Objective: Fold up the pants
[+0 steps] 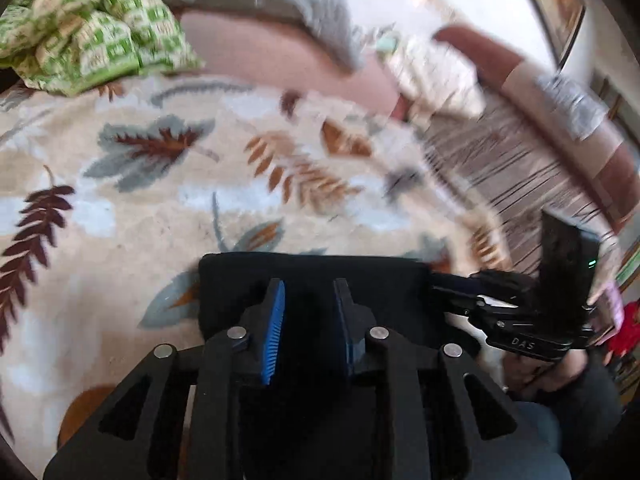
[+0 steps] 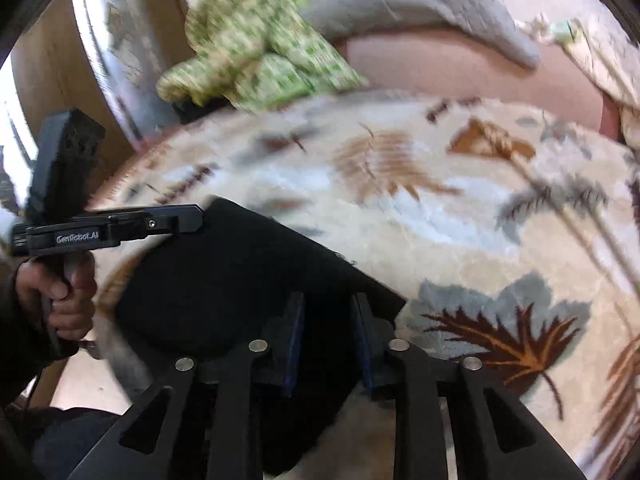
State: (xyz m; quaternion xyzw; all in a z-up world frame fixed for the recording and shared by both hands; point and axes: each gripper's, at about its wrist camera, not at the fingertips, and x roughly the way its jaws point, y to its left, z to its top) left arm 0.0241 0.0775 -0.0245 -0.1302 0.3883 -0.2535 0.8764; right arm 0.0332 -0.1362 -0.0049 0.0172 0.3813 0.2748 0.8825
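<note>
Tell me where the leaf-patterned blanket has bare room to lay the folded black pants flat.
The leaf-patterned blanket lies bare ahead of the folded black pants, up to the crumpled green-and-white checked cloth, the grey pillow and the pink sheet. The near edge is crowded: both tools and the pants.

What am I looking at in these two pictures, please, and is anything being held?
No robot here: a person carries two tools, each with two fingers and a wide-angle camera looking along them. One picture comes from the left gripper, the other from the right gripper; there you see the person's left hand gripping the other tool. Folded black pants lie on a leaf-patterned blanket, with a green-patterned cloth behind. Both jaws stand slightly apart over the pants. The left one's blue pad is bare, so it seems empty; the right one I cannot tell.
</note>
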